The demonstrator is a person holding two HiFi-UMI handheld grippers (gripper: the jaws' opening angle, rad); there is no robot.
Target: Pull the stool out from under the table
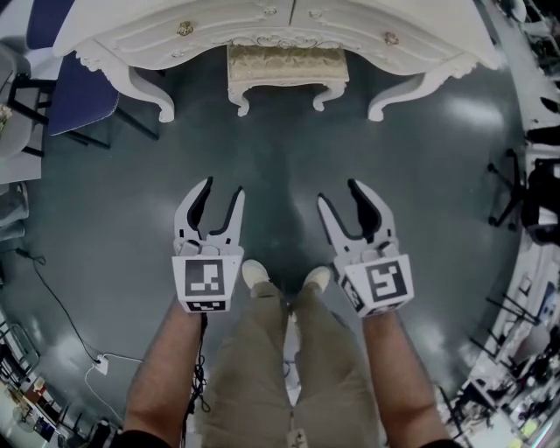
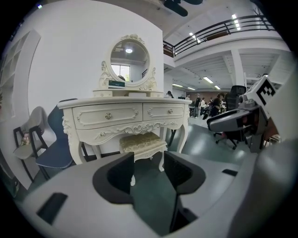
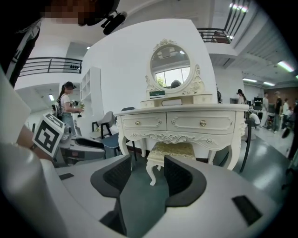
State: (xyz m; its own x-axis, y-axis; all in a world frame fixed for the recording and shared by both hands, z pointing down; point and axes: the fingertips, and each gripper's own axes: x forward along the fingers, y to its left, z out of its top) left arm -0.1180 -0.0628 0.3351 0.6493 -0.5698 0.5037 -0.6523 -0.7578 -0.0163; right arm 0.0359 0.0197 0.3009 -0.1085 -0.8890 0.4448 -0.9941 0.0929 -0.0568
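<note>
A cream stool (image 1: 286,67) with a padded seat and curved legs stands tucked under the white dressing table (image 1: 262,26) at the top of the head view. Both gripper views show the stool (image 2: 142,142) (image 3: 173,152) straight ahead beneath the table's drawers. My left gripper (image 1: 216,196) and right gripper (image 1: 341,194) hover side by side over the floor, well short of the stool, both open with nothing between the jaws. The table's oval mirror (image 2: 129,60) rises above the drawers.
A blue chair (image 1: 83,92) stands left of the table, with a grey chair (image 2: 28,135) beside it. Office chairs and desks (image 1: 534,175) line the right side. Cables (image 1: 79,341) run over the floor at lower left. My feet (image 1: 284,278) stand on dark floor.
</note>
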